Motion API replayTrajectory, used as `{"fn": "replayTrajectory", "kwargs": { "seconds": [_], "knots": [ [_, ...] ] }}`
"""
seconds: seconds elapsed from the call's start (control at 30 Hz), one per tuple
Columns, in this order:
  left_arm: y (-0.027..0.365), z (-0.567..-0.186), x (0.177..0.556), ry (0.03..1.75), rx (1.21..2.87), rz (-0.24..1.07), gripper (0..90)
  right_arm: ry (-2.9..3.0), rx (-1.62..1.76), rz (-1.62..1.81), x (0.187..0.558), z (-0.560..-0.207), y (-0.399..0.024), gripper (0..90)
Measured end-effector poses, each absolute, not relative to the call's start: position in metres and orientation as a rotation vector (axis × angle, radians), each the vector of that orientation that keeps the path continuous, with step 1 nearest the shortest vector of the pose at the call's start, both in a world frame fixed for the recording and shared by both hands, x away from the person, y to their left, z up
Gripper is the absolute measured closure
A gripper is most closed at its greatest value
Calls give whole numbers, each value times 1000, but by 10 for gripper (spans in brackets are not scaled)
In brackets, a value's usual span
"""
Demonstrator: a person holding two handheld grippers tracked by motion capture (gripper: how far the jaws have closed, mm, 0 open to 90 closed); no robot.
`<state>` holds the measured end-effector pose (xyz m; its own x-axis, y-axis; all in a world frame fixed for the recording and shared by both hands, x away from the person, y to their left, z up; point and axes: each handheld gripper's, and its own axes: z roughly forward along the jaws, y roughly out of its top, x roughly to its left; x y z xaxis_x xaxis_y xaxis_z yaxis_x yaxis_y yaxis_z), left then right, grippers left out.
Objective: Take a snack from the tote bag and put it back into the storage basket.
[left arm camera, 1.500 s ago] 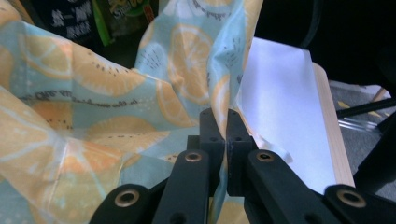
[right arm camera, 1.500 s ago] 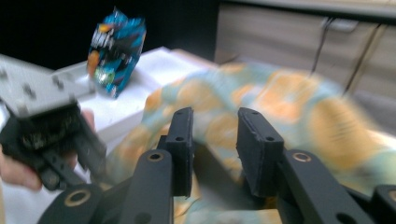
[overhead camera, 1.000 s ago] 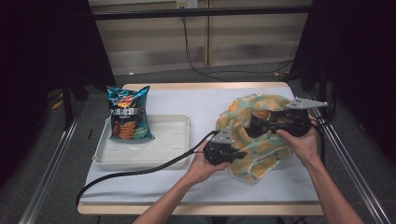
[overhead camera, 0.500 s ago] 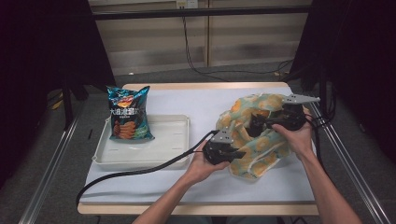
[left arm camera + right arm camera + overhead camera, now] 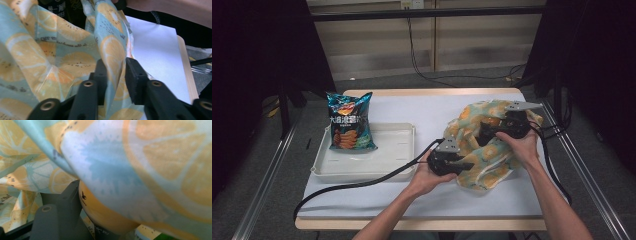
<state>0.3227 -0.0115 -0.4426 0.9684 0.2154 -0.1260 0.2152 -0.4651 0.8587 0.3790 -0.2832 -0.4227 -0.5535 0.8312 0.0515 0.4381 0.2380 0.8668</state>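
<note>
The cloth bag [image 5: 484, 145], printed with orange slices on pale blue, lies crumpled on the right half of the white table [image 5: 422, 110], its near edge close to the table's front.

The left gripper [image 5: 464, 166] sits at the bag's near-left edge, pointing into the cloth. In the left gripper view a fold of the bag [image 5: 112, 57] runs between the two black jaws. The jaws have just been opening; they now stand a little apart, the right one visibly off the cloth, so the fold is no longer clamped. The bare table [image 5: 155, 50] lies just right of that fold.

The right gripper [image 5: 484, 136] rests on top of the bag, towards its far side, pointing left across the cloth. In the right gripper view the bag's cloth [image 5: 140, 165] drapes over the jaws, and a rounded yellow object [image 5: 100, 212] lies against the left jaw. The second jaw is hidden by cloth; whether the object is gripped cannot be told.

Well to the left, a crisp packet [image 5: 347, 122] stands at the far-left end of a white tray [image 5: 397, 155], apart from both grippers.
</note>
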Motion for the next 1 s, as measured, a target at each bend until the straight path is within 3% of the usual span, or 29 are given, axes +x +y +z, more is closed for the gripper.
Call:
{"fn": "replayTrajectory", "kwargs": {
  "seconds": [0.23,1.0],
  "knots": [
    [-7,-436,325,323,2044,22,520,2112,1140,1224,372,-419,-281,316],
    [6,-423,330,394,1997,102,235,2070,1077,1320,339,-383,-293,320]
  ]
}}
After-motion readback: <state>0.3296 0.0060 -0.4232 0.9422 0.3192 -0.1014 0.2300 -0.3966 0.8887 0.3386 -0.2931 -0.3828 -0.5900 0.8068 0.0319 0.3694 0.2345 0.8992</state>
